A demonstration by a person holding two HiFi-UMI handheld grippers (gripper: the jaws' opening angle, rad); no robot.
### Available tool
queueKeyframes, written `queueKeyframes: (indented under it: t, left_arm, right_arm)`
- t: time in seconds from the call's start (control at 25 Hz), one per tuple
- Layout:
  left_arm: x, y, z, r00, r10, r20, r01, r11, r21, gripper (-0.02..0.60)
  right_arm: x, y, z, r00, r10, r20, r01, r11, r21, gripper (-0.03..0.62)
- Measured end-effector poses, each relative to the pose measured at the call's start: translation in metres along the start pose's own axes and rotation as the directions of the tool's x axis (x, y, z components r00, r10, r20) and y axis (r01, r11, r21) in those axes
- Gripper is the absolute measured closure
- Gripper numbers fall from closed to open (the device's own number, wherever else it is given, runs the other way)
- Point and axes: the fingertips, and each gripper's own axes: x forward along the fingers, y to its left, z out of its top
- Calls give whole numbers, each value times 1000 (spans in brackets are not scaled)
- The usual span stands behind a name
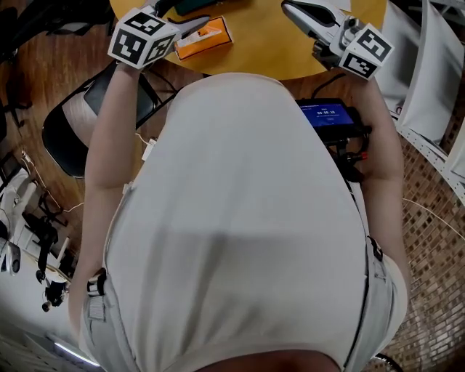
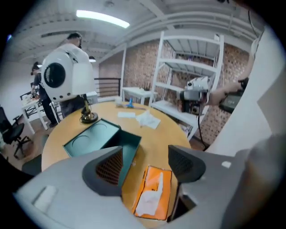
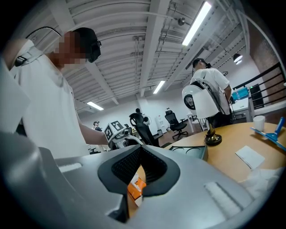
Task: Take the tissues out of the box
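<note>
An orange tissue box (image 1: 205, 38) lies on the round wooden table (image 1: 269, 51), near its front edge. In the left gripper view the box (image 2: 153, 192) sits low between the jaws, with a white tissue (image 2: 149, 199) sticking out of its slot. My left gripper (image 2: 145, 163) is open just above the box, and its pads do not touch it. In the head view this gripper (image 1: 195, 26) hovers at the box's left end. My right gripper (image 1: 301, 13) is over the table to the right, apart from the box. Its pads (image 3: 140, 154) meet with nothing held.
An open teal case (image 2: 96, 138) lies beyond the box. Farther back are a white lamp on a brass base (image 2: 88, 117) and loose tissues (image 2: 147, 120). White shelving (image 2: 187, 67) stands right of the table. A black chair (image 1: 73, 131) is at my left, and a blue-screened device (image 1: 328, 116) at my right hip.
</note>
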Motion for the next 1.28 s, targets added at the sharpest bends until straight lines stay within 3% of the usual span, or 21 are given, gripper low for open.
queueKeyframes:
  t: [0.08,0.16,0.2,0.32,0.4,0.48,0.64,1.28]
  left_arm:
    - [-16,-2,20,990,-4,138,8,1000,-30,270]
    - [-35,-5,38,963,-11,268,25,999,-48,283]
    - [-46,-7,48,938,-14,345,36,998,-57,298]
    - [-78,-15,71,835,-15,550,72,994,-81,344]
    - [-90,-17,76,789,-1,614,76,992,-96,438]
    - [-95,-17,73,768,21,640,61,993,-106,581]
    - [-95,-22,70,755,0,655,73,994,-85,581]
    - [-83,-24,63,791,-27,611,83,994,-64,581]
  right_arm:
    - [2,2,4,1000,6,-1,-6,1000,-7,594]
    - [6,5,10,1000,14,-2,-14,1000,-15,594]
    - [8,6,12,1000,19,-2,-19,1000,-19,594]
    - [10,8,16,1000,29,-5,-30,999,-27,594]
    - [10,7,16,1000,29,-6,-29,999,-30,594]
    - [10,7,16,1000,27,-7,-27,999,-30,594]
    - [11,8,16,1000,28,-9,-28,999,-34,594]
    - [2,6,17,1000,3,17,-2,997,-76,594]
